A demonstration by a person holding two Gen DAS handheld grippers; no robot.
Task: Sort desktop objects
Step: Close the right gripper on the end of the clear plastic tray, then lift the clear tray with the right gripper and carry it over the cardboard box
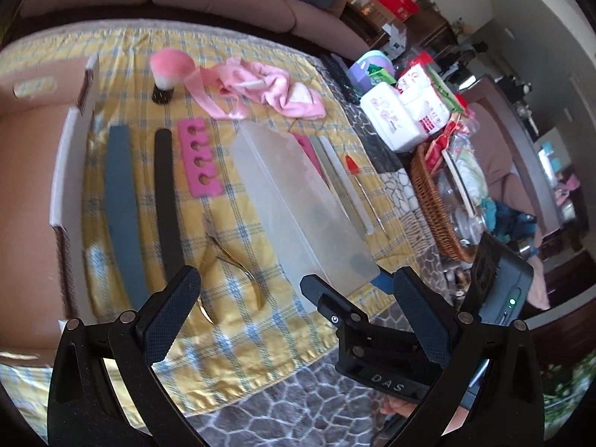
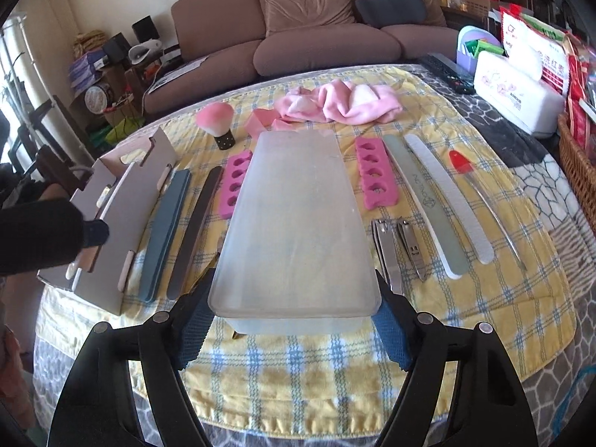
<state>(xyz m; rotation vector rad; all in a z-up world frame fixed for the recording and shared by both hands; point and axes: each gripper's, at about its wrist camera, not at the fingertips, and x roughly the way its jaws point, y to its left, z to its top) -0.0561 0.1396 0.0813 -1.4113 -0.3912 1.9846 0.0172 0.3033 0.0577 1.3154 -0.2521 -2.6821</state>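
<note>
Yellow plaid quilted cloth [image 2: 335,357] covers the table. Centre: frosted translucent plastic box [image 2: 298,231], long rectangle w/ rounded corners. Right gripper [image 2: 294,324] clamps its near end, blue textured pads [image 2: 391,335] pressed on both sides. Left gripper [image 1: 298,298] spread wide, holding nothing, above cloth left of box. Flat blue-grey nail buffer [image 2: 167,231], slim black file [image 2: 193,231], foam pink toe separators [image 2: 232,186], shiny metal clippers [image 2: 409,246] lie flat beside box.

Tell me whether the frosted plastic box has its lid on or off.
On. The frosted translucent rectangular plastic box shows a flat lid across its whole top, its rim overhanging the base at the near end. Contents cannot be told.
</note>
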